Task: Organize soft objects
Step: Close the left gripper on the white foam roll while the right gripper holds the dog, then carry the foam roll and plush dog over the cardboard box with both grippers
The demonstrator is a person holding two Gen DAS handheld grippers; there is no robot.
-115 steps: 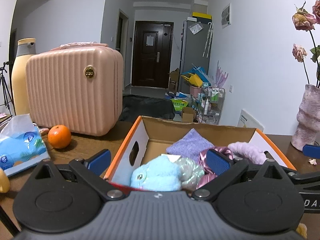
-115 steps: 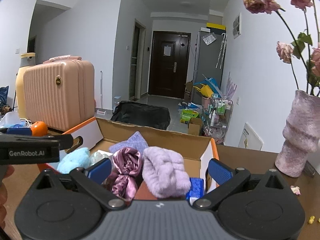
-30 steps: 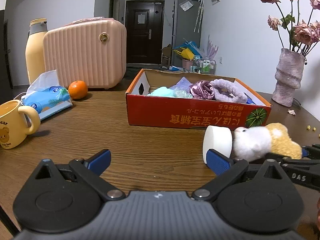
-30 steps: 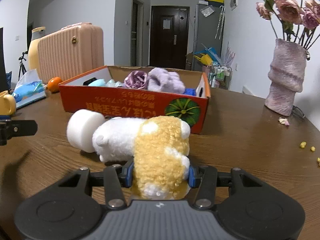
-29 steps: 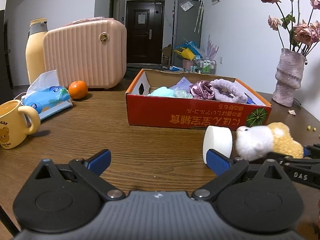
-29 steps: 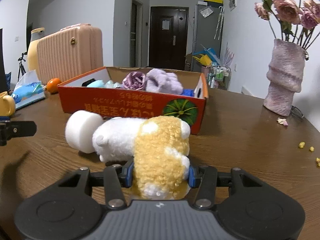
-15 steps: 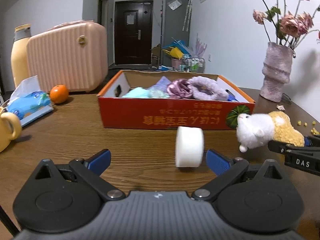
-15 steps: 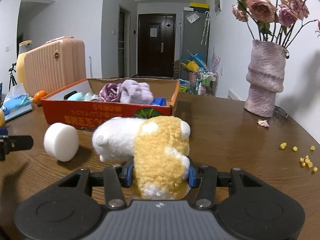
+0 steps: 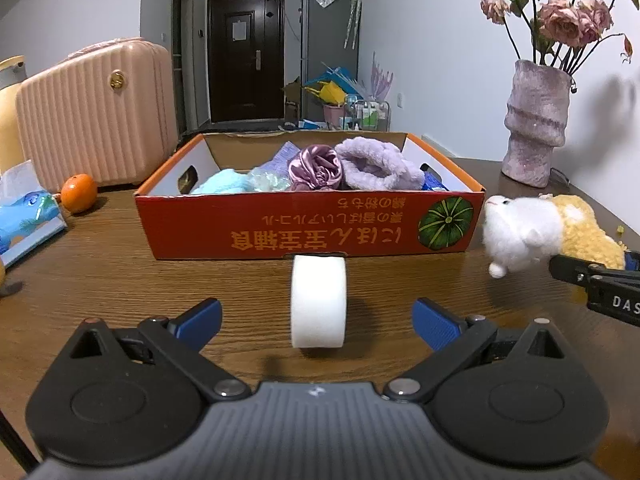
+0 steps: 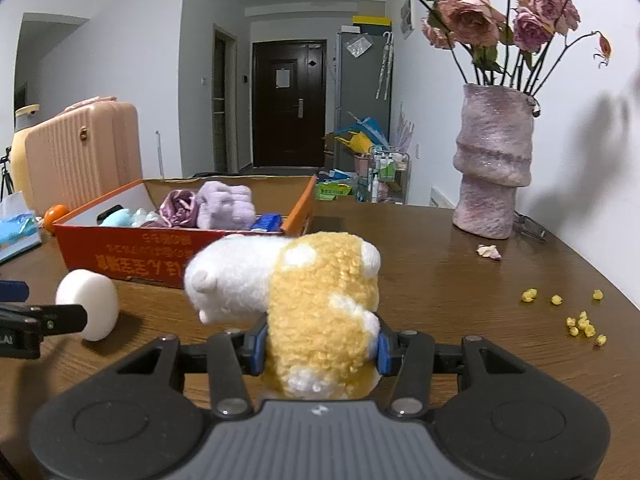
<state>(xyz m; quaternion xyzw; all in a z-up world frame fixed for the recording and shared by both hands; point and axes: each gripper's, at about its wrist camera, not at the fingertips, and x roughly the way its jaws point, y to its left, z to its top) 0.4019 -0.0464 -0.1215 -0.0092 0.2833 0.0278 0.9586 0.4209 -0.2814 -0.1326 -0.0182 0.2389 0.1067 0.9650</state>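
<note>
The plush toy (image 10: 316,304) is sitting clamped between my right fingers (image 10: 380,346), raised above the table (image 10: 460,280) just right of the orange box (image 9: 308,232). The white foam roll (image 9: 319,302) is standing on edge on the table before the box, between my left fingers (image 9: 200,320), which are spread wide, touching nothing.

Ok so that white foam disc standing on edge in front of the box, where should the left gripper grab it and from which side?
Grip the white foam disc across its two flat faces, coming straight in from the near side, low along the table. It stands on its rim, edge-on to the open left gripper, so the flat faces already face the fingers. It may roll, so close gently.
</note>
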